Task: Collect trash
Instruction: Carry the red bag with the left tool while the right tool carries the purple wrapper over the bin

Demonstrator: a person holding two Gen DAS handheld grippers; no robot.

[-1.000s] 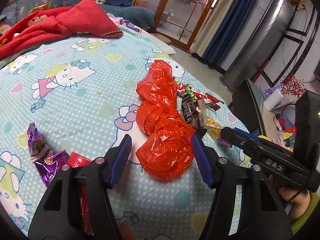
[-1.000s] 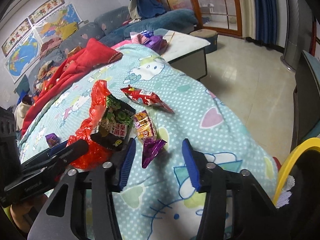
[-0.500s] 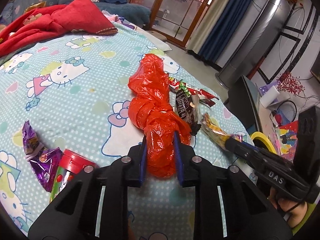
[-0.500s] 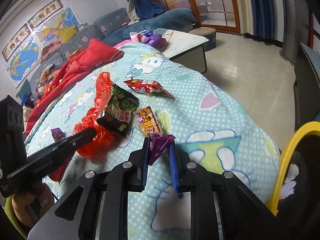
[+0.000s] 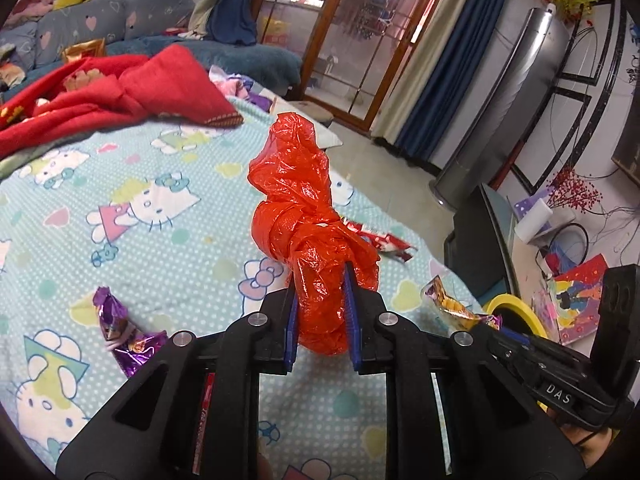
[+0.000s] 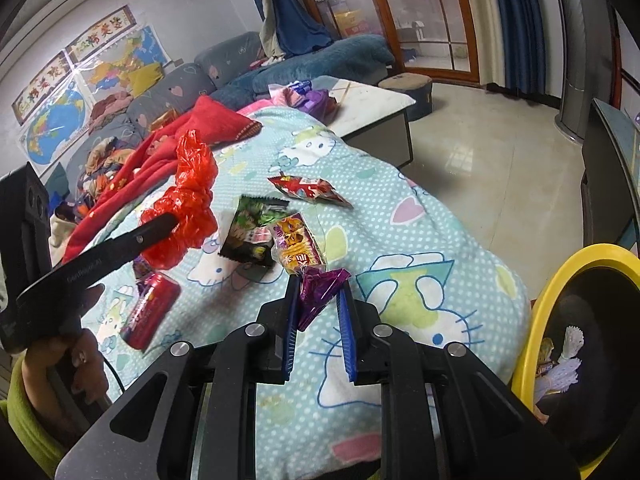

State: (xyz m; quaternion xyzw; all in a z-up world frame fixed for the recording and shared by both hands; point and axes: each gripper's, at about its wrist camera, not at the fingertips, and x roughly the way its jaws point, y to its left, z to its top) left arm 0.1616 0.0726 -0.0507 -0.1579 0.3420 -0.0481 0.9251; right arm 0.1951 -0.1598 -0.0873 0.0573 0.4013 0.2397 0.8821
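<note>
Left hand-held gripper (image 5: 320, 320) is clamped on a knotted red plastic bag (image 5: 308, 216), which stands up out of its jaws with its long axis running toward twelve o'clock, clear of the bed (image 5: 168, 240). Right hand-held gripper (image 6: 318, 320) pinches one small purple wrapper (image 6: 320, 286) between its blue pads, jaws nearly together, the wrapper's tip poking out toward twelve o'clock. A yellow-rimmed bin (image 6: 560, 280) sits at about three o'clock from the right hand-held gripper, just off the bed's edge, so the right hand looks much the nearer to it; the left would have to cross over.

Still lying on the bed in the right wrist view: one yellow snack packet (image 6: 296, 246), one dark green packet (image 6: 252, 232), one red wrapper (image 6: 310, 190), one red can (image 6: 150, 310). The left wrist view adds one purple wrapper (image 5: 124, 336) at nine o'clock.
</note>
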